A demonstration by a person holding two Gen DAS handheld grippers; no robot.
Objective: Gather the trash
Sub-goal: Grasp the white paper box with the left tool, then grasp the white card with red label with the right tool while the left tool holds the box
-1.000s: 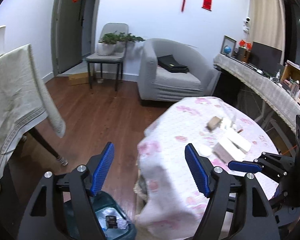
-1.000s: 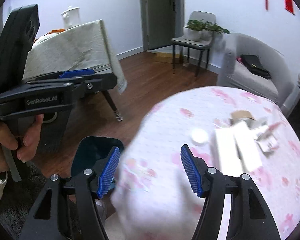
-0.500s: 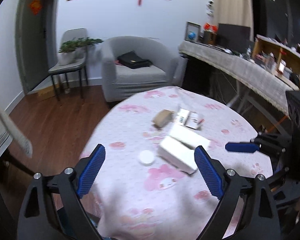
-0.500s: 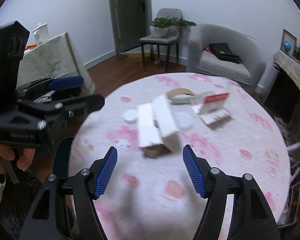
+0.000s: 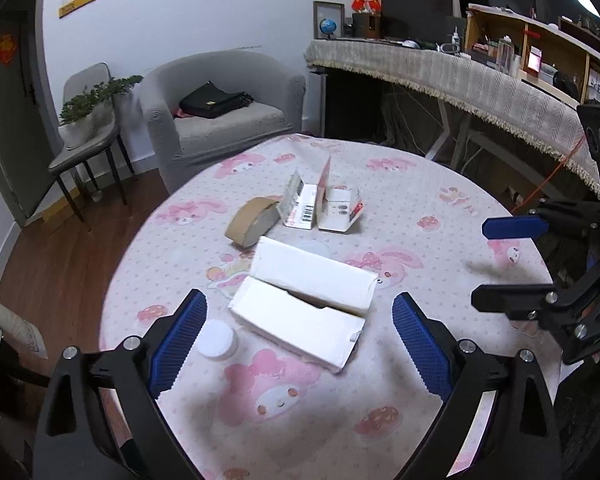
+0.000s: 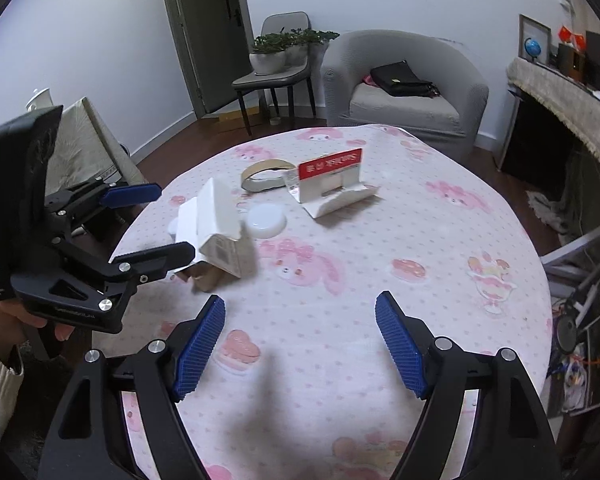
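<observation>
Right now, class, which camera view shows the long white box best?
The left wrist view: the long white box lies whole and unblocked, flap open, ahead of the open left tongs. In the right wrist view the box appears end-on, partly hidden behind the left tongs.

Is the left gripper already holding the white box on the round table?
No, the left gripper is open and empty, and the white box lies untouched on the table ahead of it.
</observation>
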